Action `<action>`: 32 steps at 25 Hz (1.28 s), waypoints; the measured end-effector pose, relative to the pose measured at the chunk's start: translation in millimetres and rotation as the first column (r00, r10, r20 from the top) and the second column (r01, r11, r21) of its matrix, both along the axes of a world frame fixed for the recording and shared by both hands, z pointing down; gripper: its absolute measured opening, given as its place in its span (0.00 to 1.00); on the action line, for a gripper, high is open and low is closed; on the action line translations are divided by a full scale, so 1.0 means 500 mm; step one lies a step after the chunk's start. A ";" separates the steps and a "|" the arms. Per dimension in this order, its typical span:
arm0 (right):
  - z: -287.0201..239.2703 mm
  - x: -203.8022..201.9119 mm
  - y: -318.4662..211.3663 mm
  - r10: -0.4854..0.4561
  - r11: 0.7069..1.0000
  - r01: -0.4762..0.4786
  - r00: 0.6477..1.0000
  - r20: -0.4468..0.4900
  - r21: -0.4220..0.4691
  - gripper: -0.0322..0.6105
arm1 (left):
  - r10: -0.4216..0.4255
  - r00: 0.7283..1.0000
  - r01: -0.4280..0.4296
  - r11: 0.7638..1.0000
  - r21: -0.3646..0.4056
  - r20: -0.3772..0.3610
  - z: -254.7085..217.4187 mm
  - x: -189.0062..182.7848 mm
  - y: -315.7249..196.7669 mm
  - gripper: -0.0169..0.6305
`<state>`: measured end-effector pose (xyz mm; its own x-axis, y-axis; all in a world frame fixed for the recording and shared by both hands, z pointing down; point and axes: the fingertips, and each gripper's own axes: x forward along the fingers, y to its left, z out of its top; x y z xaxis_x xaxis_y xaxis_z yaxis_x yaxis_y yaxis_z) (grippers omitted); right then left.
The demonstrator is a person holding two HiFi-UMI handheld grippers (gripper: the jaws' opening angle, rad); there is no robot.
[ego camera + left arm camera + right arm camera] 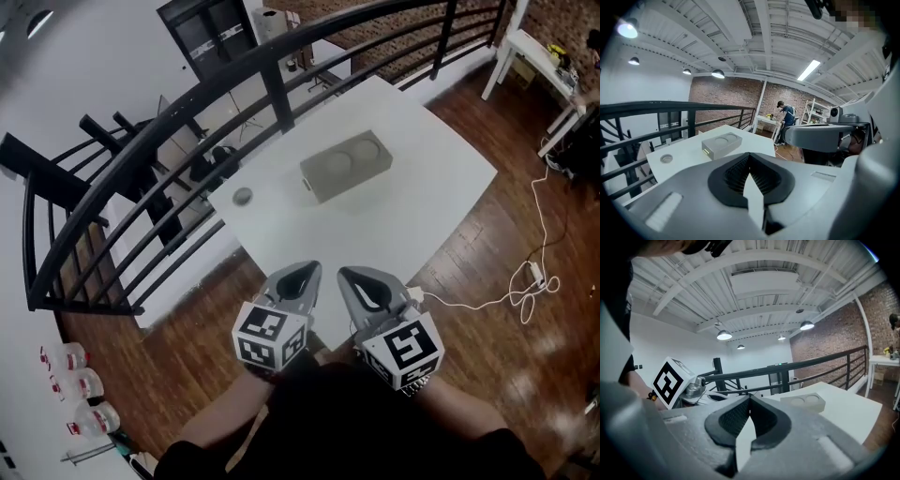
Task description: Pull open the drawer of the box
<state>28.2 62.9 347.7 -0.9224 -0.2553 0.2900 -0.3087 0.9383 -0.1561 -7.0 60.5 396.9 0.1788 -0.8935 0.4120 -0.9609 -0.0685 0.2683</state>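
Grey box — white table

1. Box, toward 12 o'clock in the head view: its drawer front is too small to make out.
2. Small round object, at the box's 9 o'clock: too small to identify.
3. Bottles, at 8 o'clock: label print is unreadable.
4. Person's forearm: cut off by the bottom edge at 6 o'clock.

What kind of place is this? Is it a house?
Probably a workshop loft, not a home: there is a black railing, a bare brick wall, and a metal-beamed ceiling with hanging lamps.
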 end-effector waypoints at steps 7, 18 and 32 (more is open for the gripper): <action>0.019 -0.080 0.025 0.171 0.985 -0.171 0.985 -0.020 -0.007 0.04 | 0.169 0.985 -0.169 0.986 0.001 -0.026 0.016 -0.073 0.012 0.04; 0.011 -0.113 0.049 0.292 0.956 -0.292 0.956 -0.039 0.002 0.04 | 0.284 0.956 -0.285 0.958 -0.004 -0.069 0.026 -0.100 0.031 0.04; 0.003 -0.096 0.030 0.180 0.984 -0.180 0.984 -0.016 0.005 0.04 | 0.176 0.982 -0.178 0.983 -0.032 -0.067 0.018 -0.099 0.004 0.04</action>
<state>-19.6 77.9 349.1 -0.8564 -0.4177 0.3036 -0.4752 0.8676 -0.1465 -56.6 62.6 405.9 0.3595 -0.8294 0.4277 -0.9154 -0.2246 0.3340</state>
